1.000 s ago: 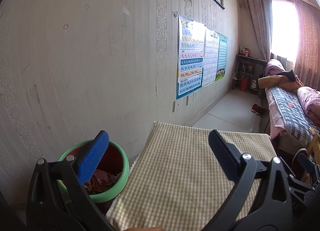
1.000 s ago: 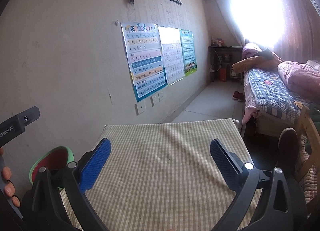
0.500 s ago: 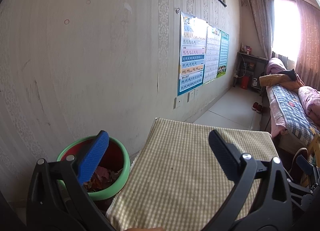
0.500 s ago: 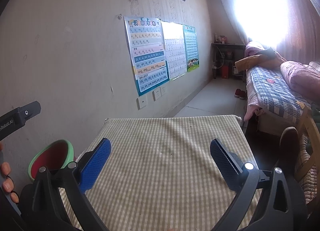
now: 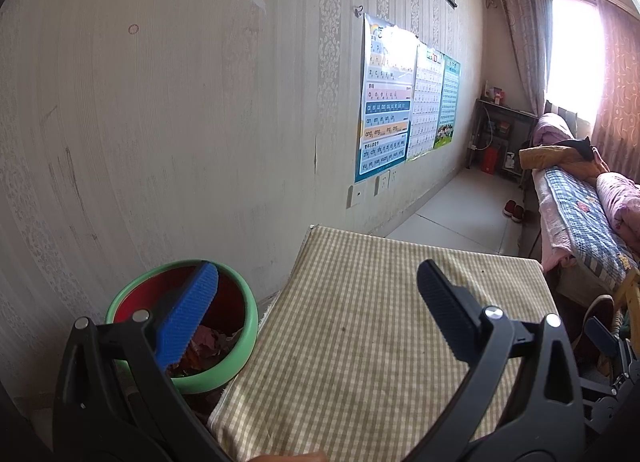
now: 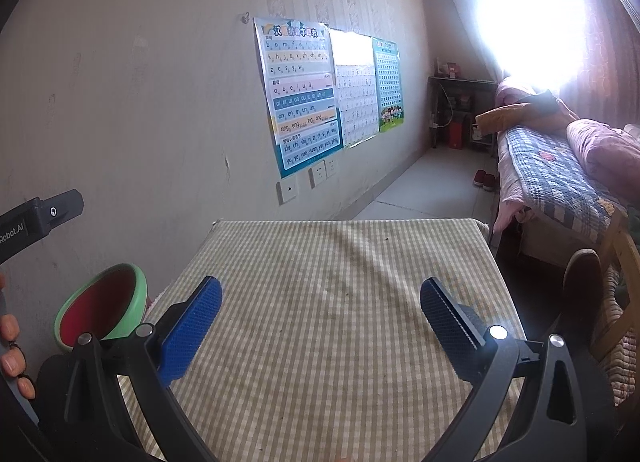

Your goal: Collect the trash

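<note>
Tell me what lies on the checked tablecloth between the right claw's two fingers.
Nothing: in the right wrist view the checked tablecloth between the open right claw's fingers is bare.

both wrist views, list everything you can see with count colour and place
table: one, green and cream checked cloth, centre, against the wall
bin: one, green rim, red inside, on the floor left of the table
trash: brown crumpled pieces, inside the bin
posters: three, mostly blue and white, on the wall behind the table
wall sockets: white, under the posters
bed: one, blue checked quilt, pink bedding, right side
shoes: one pair, red, on the floor by the bed
shelf: one, dark, far corner by the window
window: one, bright, pink curtains, far wall
left gripper: black, blue pads, open, empty
right gripper: black, blue pads, open, empty
fingers: left edge of the right wrist view
</note>
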`<action>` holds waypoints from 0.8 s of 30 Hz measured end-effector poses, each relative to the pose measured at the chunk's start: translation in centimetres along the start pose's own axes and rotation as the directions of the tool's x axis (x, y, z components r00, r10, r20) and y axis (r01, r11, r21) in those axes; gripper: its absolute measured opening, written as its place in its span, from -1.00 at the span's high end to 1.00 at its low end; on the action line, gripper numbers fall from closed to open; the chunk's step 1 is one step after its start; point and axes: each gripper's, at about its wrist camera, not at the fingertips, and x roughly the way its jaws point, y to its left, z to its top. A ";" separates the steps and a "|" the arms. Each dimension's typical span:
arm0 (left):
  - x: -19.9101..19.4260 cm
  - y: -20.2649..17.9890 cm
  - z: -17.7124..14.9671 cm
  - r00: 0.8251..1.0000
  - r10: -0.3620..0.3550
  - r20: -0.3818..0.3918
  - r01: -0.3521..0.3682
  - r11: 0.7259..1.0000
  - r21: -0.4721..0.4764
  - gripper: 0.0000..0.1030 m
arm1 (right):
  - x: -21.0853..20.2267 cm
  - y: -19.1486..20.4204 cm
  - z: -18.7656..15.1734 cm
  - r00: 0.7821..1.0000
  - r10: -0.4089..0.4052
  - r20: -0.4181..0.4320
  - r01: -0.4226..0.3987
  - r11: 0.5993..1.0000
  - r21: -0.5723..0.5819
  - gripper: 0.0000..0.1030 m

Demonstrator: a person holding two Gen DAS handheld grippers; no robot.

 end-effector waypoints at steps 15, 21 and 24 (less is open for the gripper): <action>2.0 1.0 -1.1 0.997 -0.011 -0.070 0.009 0.999 -0.032 -0.90 | 1.7 0.4 -1.2 0.998 -0.005 -0.064 0.004 1.000 -0.022 -0.87; 4.2 3.2 -2.7 0.986 -0.023 -0.166 0.011 0.998 -0.067 -0.90 | 5.5 -1.4 -3.4 0.972 -0.039 -0.234 0.046 0.999 0.023 -0.87; 5.7 6.0 -4.1 0.966 -0.062 -0.250 0.030 0.991 -0.129 -0.90 | 8.1 -4.2 -4.6 0.942 -0.108 -0.318 0.131 0.990 0.054 -0.87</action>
